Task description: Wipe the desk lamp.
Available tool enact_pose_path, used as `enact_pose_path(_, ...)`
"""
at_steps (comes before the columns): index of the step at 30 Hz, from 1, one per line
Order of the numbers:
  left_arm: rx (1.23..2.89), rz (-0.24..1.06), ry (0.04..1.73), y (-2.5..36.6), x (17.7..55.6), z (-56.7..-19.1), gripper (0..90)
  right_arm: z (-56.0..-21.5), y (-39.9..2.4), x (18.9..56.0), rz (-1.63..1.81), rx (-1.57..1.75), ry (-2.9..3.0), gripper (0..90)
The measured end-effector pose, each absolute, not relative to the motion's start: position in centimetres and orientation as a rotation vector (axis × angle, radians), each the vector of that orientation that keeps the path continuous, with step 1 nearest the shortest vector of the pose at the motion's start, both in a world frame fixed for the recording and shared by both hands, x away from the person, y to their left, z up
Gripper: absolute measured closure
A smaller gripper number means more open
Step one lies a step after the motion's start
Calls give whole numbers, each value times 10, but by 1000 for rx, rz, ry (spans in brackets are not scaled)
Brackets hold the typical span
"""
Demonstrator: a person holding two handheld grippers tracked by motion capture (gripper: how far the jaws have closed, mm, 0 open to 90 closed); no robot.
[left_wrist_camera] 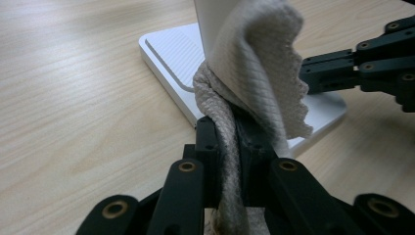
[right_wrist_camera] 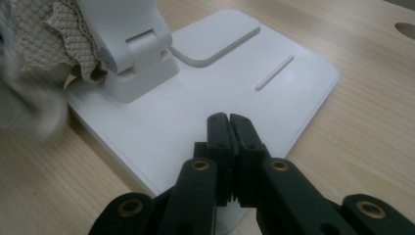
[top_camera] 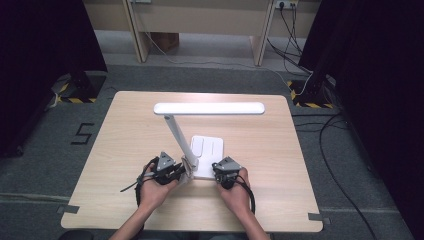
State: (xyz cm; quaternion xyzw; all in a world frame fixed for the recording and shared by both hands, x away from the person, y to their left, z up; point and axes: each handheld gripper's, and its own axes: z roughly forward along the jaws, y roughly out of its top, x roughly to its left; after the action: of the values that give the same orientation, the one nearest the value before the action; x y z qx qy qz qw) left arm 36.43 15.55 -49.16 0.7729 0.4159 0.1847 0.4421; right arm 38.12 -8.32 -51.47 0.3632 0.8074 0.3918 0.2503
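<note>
Wiping a white desk lamp with a beige cleaning cloth, as far as can be judged. Left gripper closed on the cloth, the fabric pinched tight between both black jaws and rising just ahead of the tips, draped against the lower part of the lamp arm close to the hinge. Right gripper fully closed, nothing between the jaws, tips resting on or just above the near edge of the lamp base; contact cannot be told for sure. Probably there to hold the base still.

Cloth: soft, light, waffle-textured, with a wavy edge; folds and bunches easily, so likely to slip out if taken only by a thin corner. Better to hold a gathered bundle, as now, deep between the pads. Lamp: stiff plastic, smooth and probably a little slippery; top-heavy, judging from the long light bar far beyond the grippers, so likely to tip or slide under sideways rubbing. Safest place to steady it seems the flat base, pressed down from above, not the thin arm or the hinge.

Count: one lamp, with one base, one arm, one light bar; one cloth; two grippers; one wooden table under all.
</note>
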Motion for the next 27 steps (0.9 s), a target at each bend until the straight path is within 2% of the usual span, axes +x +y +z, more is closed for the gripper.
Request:
enact_pose_path(16, 1841, 407, 935, 152, 337, -467, 809, -515, -84, 382, 1073, 1003, 2195, 857)
enact_pose_path(18, 1839, 410, 915, 150, 337, -463, 809, -514, -85, 383, 1077, 1017, 2187, 806)
enact_pose_path(22, 1819, 405, 911, 144, 341, -460, 806, -511, -89, 385, 1092, 1057, 2181, 634)
enact_pose_path(27, 1832, 412, 912, 140, 349, -463, 804, -483, -92, 374, 1217, 1010, 2150, 543)
